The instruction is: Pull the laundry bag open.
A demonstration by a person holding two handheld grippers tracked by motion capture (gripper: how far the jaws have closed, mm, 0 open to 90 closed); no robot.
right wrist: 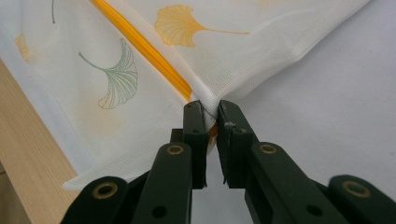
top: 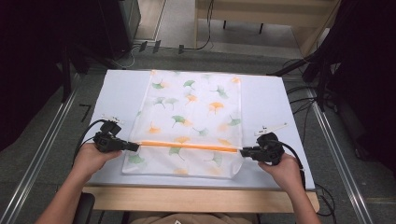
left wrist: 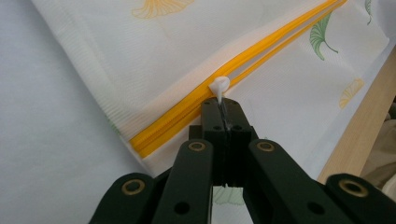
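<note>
At lower left, the left gripper [left wrist: 222, 105] pinches the white zipper pull [left wrist: 219, 86]; at lower right, the right gripper [right wrist: 210, 114] clamps the mesh bag's [top: 191, 112] edge, bracing the orange zipper [top: 187, 145] taut for sliding.

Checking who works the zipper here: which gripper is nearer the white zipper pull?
Left. The left gripper is shut on the zipper pull at the bag's left edge. The right gripper pinches the fabric at the zipper's opposite end.
</note>
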